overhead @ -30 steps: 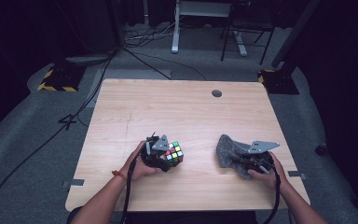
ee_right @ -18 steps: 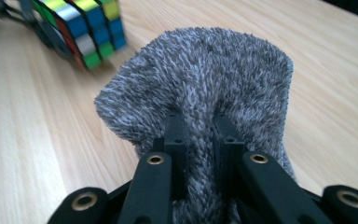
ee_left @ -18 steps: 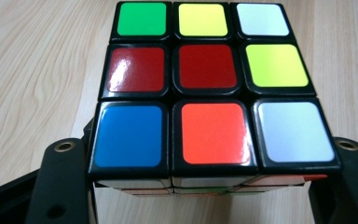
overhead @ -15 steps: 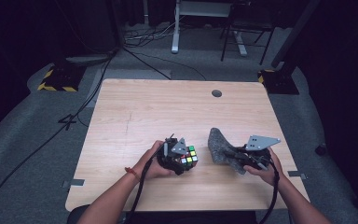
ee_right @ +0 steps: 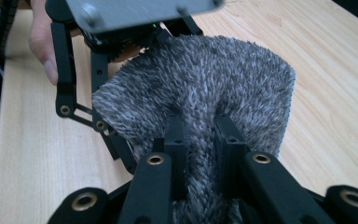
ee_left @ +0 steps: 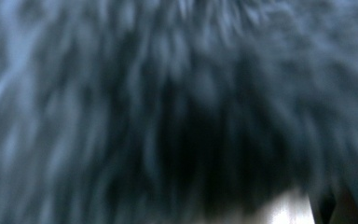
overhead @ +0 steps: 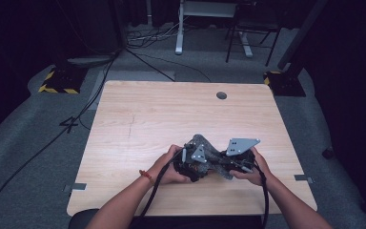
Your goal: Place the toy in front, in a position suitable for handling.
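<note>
Grey furry cloth (ee_right: 200, 84) covers left gripper (overhead: 193, 160), clenched | right gripper (ee_right: 200, 135) jaws pinching cloth

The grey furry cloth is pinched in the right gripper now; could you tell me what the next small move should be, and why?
Probably rub the grey furry cloth across what the left gripper holds. The right gripper has its jaws shut on a fold of it, and the cloth already drapes against the left gripper, blurred fur close before the left gripper view's camera. What the left gripper holds is hidden.

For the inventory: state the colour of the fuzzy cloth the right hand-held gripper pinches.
Mottled grey, dark with pale flecks; the fuzzy cloth shows best in the right gripper view.
</note>
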`<action>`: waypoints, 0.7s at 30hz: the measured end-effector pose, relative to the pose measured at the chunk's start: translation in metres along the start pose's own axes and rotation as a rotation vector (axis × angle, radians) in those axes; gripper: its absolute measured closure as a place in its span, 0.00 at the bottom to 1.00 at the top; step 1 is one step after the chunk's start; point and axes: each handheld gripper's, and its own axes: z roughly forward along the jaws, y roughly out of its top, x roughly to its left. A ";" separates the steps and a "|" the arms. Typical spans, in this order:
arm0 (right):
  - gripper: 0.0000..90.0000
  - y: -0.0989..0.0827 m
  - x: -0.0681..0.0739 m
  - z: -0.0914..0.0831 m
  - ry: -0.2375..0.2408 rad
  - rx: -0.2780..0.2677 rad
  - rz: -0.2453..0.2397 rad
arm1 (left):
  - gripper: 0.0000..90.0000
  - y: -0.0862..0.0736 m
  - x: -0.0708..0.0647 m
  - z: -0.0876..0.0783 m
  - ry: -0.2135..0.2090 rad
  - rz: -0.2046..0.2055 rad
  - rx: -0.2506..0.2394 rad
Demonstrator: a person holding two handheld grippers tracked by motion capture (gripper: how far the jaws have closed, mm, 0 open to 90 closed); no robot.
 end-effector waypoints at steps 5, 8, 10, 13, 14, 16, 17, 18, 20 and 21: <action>0.88 0.010 0.004 0.005 0.028 -0.001 -0.017 | 0.38 0.000 0.000 -0.003 0.027 0.004 -0.003; 0.88 0.012 0.007 0.006 0.039 0.007 -0.028 | 0.38 0.000 0.000 -0.003 0.030 0.011 0.005; 0.88 0.012 0.008 0.006 0.048 0.012 -0.032 | 0.38 0.001 0.000 -0.004 0.045 0.018 0.011; 0.88 0.010 0.008 0.003 0.077 0.028 -0.042 | 0.38 0.001 0.000 -0.006 0.066 0.018 0.015; 0.88 0.008 0.008 0.000 0.076 0.061 -0.067 | 0.38 0.001 0.001 -0.008 0.069 0.018 0.018; 0.88 0.005 0.006 -0.005 0.063 0.082 -0.069 | 0.38 0.001 0.001 -0.009 0.066 0.014 0.013; 0.88 0.005 0.006 -0.005 0.063 0.082 -0.069 | 0.38 0.000 0.001 -0.009 0.068 0.012 0.011; 0.88 0.004 0.005 -0.006 0.050 0.090 -0.070 | 0.38 0.000 0.002 -0.009 0.067 0.010 0.010; 0.88 -0.001 -0.001 -0.008 -0.023 0.129 -0.071 | 0.38 0.000 0.002 -0.011 0.057 0.004 0.000; 0.88 -0.001 -0.001 -0.008 -0.023 0.129 -0.071 | 0.38 0.000 0.002 -0.011 0.057 0.004 0.000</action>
